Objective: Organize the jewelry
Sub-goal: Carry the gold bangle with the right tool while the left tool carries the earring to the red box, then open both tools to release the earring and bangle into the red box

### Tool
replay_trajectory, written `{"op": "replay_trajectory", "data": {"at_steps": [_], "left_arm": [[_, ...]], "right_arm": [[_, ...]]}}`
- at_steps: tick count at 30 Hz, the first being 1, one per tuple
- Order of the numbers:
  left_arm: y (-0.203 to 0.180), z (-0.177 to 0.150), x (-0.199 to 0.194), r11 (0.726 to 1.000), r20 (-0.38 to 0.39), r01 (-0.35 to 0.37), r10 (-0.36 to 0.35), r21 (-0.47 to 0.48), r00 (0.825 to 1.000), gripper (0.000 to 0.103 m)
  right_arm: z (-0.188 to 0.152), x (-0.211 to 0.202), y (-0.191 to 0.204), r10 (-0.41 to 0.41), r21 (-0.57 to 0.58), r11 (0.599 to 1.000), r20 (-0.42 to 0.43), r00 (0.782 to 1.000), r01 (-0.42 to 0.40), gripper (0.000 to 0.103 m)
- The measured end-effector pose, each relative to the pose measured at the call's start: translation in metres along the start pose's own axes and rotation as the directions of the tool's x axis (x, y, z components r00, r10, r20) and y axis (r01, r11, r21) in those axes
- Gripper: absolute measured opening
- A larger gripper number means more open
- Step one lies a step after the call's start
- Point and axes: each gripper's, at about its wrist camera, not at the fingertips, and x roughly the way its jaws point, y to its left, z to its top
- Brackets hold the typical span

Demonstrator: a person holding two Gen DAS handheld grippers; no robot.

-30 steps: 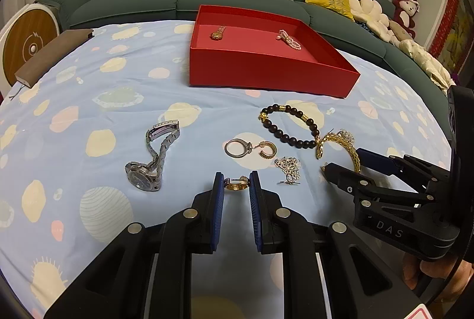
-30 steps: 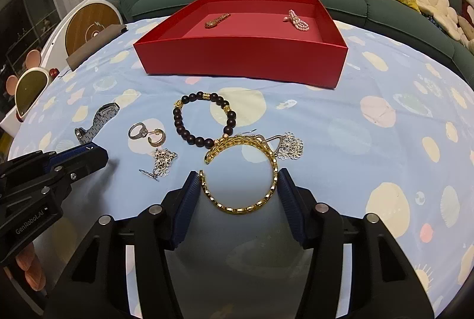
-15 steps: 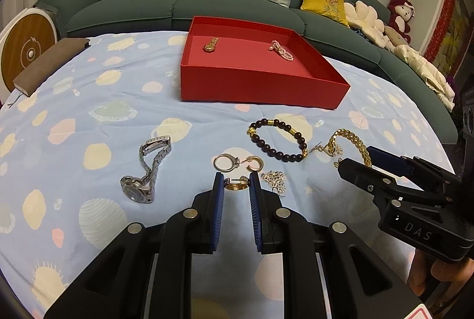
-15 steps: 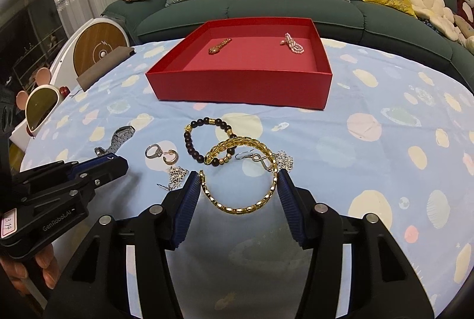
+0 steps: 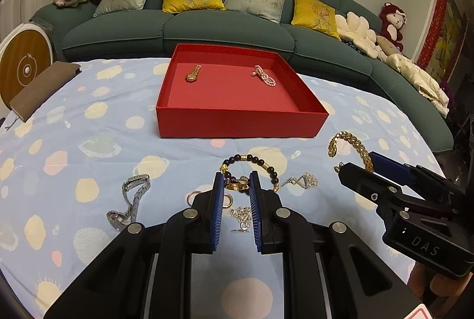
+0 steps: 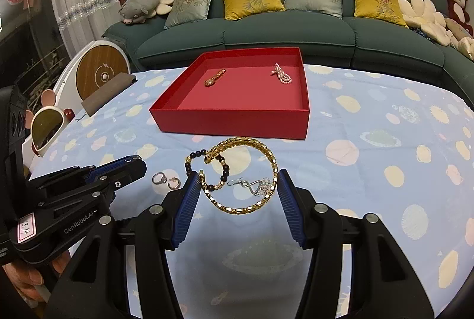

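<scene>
On the planet-print surface [image 5: 89, 123] you hold a gold ring [image 5: 236, 186] in the left fingers [image 5: 218, 194] and a gold bangle [image 6: 243, 176] in the right fingers [image 6: 189, 194]; next, carry both over the red box [image 5: 237, 123] and release.

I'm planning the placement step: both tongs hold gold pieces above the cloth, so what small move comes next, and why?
Probably carry both forward over the red box. The right tongs grip the gold bangle, the left tongs pinch a small gold ring, both clear of the cloth, and the box has bare floor beside the gold watch.
</scene>
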Motion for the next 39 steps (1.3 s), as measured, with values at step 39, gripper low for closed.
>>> {"op": "replay_trajectory", "data": {"at_steps": [39], "left_arm": [[0.049,0.136,0.156,0.995,-0.057,-0.099,0.097,-0.016,0.994,0.015]], "right_arm": [[0.116,0.168,-0.056,-0.026,0.036,0.999,-0.081,0.996,0.029,0.052]]}}
